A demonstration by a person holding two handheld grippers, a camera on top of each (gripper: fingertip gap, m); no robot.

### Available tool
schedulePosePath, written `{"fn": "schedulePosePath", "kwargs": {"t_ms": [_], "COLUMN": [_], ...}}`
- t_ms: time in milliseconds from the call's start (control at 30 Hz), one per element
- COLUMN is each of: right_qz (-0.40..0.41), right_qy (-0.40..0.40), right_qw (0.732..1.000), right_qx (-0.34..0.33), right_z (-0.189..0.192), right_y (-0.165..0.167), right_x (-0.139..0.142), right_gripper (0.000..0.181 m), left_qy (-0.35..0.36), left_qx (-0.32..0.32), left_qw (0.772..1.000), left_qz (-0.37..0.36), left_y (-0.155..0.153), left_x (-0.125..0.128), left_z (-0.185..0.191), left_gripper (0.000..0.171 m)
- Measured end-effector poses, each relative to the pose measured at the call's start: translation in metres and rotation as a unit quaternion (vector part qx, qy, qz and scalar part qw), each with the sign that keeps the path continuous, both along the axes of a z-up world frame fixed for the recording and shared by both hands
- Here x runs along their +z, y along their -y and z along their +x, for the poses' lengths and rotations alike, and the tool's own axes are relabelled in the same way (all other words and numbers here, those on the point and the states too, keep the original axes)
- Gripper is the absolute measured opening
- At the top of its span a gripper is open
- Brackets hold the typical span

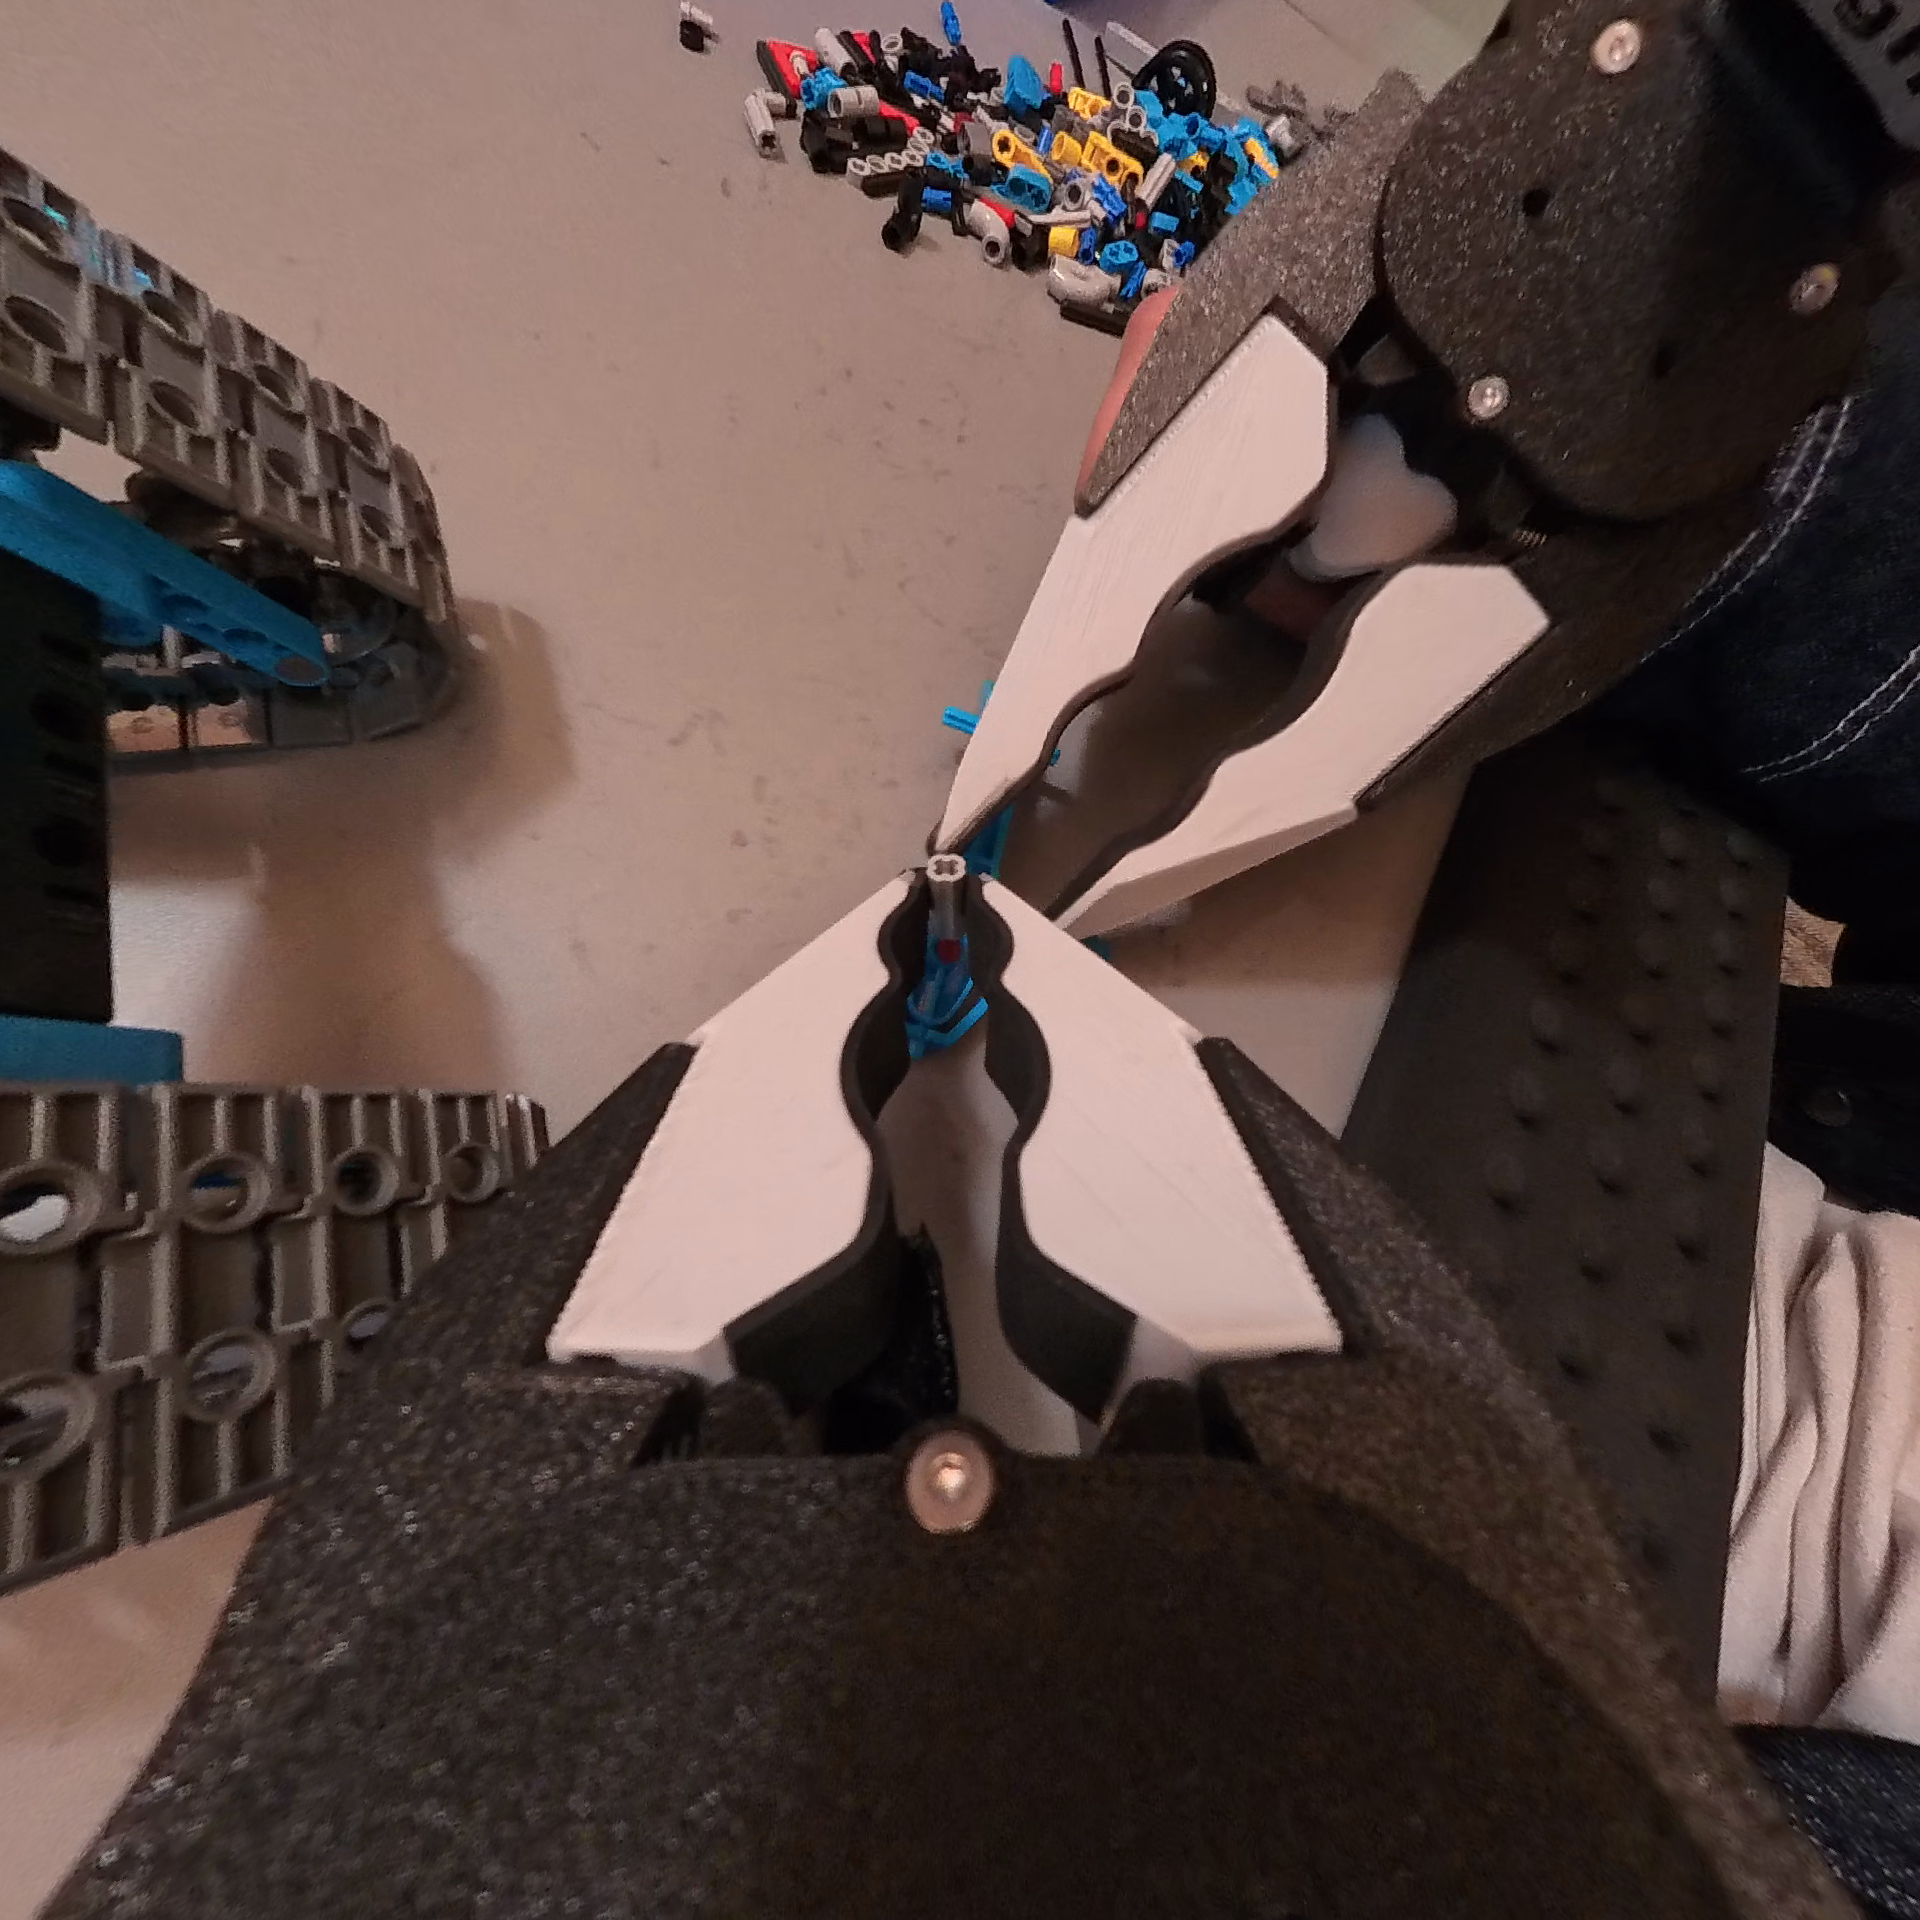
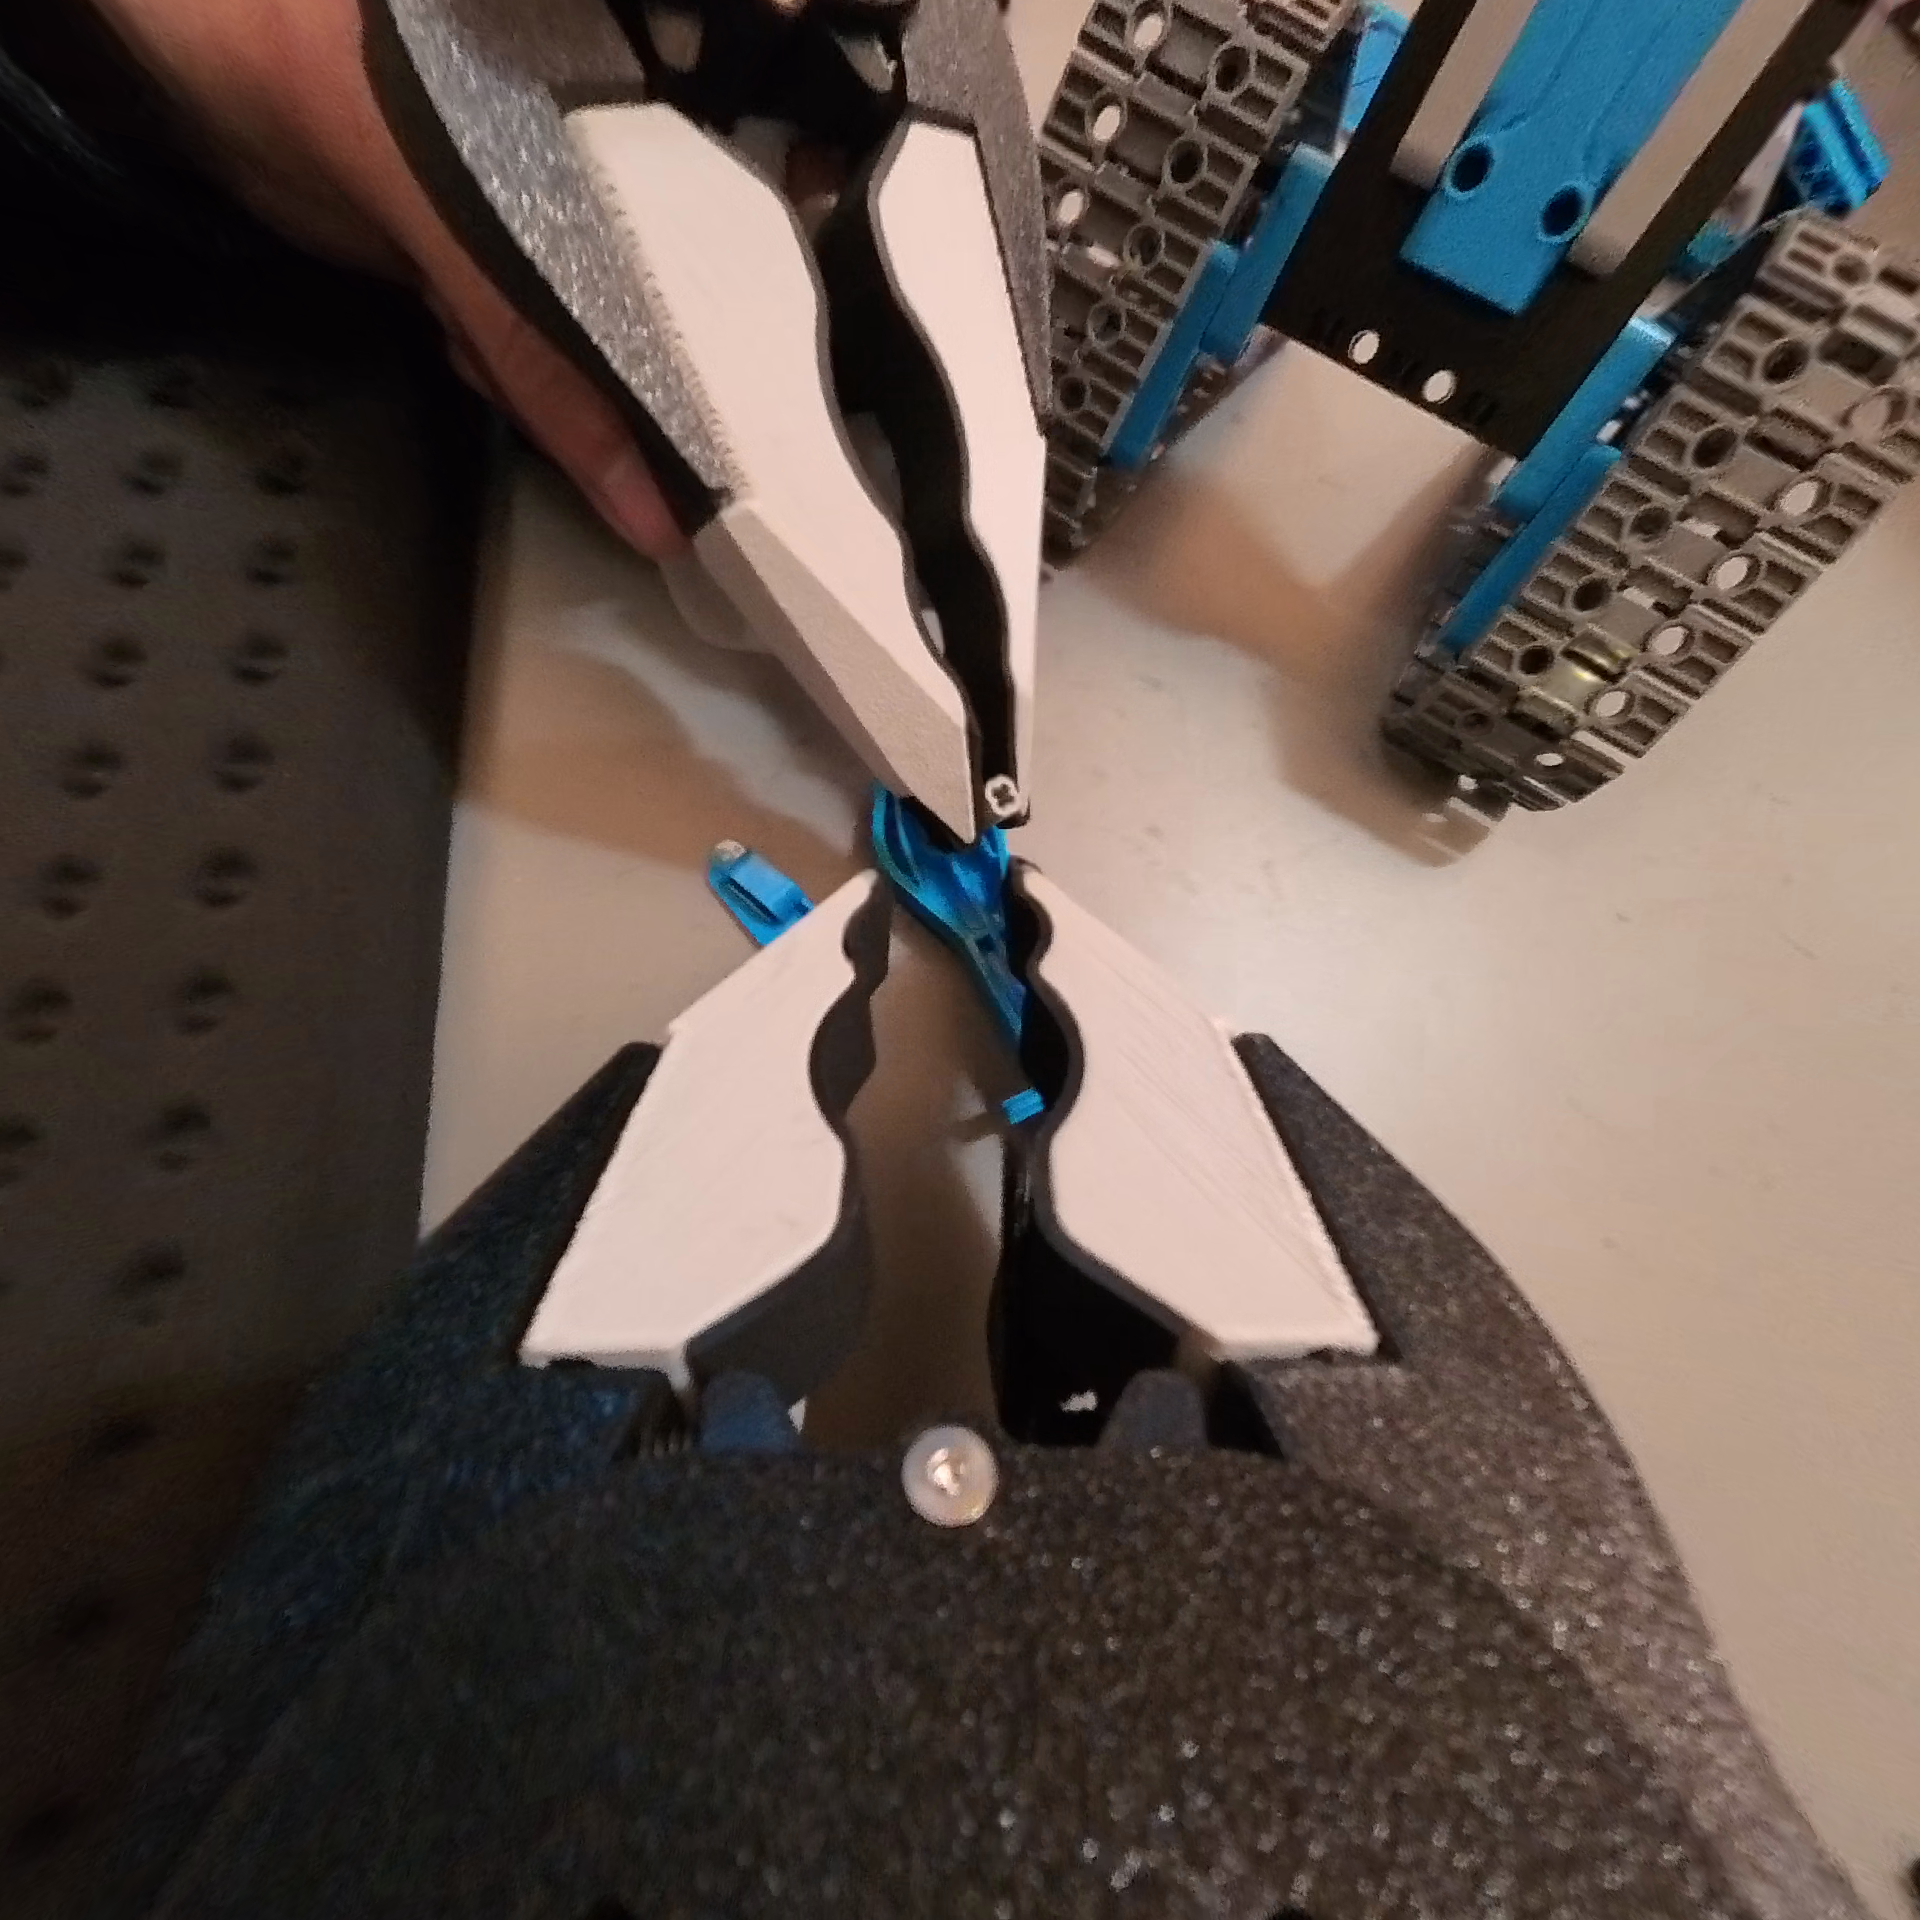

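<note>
Grey connector (image 1: 948, 871), small, cross-shaped hole in its end, sits pinched at the very tips of the left gripper (image 1: 945, 883), jaws clenched on it. Same piece shows in the right wrist view (image 2: 1004, 796) at the tip of the left gripper (image 2: 992, 805), which comes in from the upper left.

Blue part (image 1: 938, 1003) runs back from the connector between the left gripper's fingers; a red dot shows on it. In the right wrist view the blue part (image 2: 961, 914) lies between the fingers of the right gripper (image 2: 951, 888), against the right-hand finger; jaws are narrowed around it, grasping it near the tips. The two grippers meet tip to tip, connector touching the blue part's end.

A hand (image 2: 540, 343) backs the left gripper. A second small blue piece (image 2: 750, 888) lies on the tabletop (image 1: 675, 499) just beside the right gripper's left finger.

Farther out: tracked vehicle model (image 2: 1558, 416), grey tread links with blue beams and black frame, stands on the tabletop; its treads (image 1: 229, 405) fill the left edge of the left wrist view. A pile of loose building pieces (image 1: 1039, 156), blue, black, yellow, grey, red, lies well apart at the far side. Dark dimpled mat (image 2: 156, 727) borders the tabletop.
</note>
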State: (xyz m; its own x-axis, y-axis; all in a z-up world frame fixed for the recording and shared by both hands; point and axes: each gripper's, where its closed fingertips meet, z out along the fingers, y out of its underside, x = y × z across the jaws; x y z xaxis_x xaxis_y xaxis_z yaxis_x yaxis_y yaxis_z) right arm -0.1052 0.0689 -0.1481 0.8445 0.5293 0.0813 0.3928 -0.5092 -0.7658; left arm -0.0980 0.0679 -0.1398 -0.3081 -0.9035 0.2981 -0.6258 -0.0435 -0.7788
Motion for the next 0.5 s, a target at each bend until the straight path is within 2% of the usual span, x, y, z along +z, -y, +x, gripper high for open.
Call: {"fn": "schedulePosePath", "kwargs": {"t_ms": [133,200,300,400,500], "right_qz": [0.0,-0.008,-0.019,-0.021,-0.031], "right_qy": [-0.095,-0.177,-0.285,-0.287,-0.282], "right_qw": [0.995,0.984,0.957,0.957,0.957], "right_qx": [-0.015,-0.029,-0.041,-0.042,-0.054], "right_z": [0.0,0.002,0.004,0.002,0.002], "right_y": [-0.001,-0.002,-0.003,-0.005,-0.008], "right_x": [0.017,0.03,0.045,0.044,0.038], "right_gripper": [0.021,0.021,0.021,0.012,0.01], "left_qy": [0.013,0.064,0.135,0.142,0.132], "left_qx": [-0.006,-0.002,-0.011,-0.016,-0.008], "left_qw": [1.0,0.995,0.972,0.954,0.95], "left_qz": [0.017,0.076,0.193,0.263,0.284], "left_y": [0.002,0.0,0.001,0.004,0.0], "left_x": [0.002,0.012,0.023,0.02,0.017], "left_z": [-0.001,0.001,0.003,0.005,0.006], "left_gripper": [0.005,0.005,0.005,0.006,0.005]}}
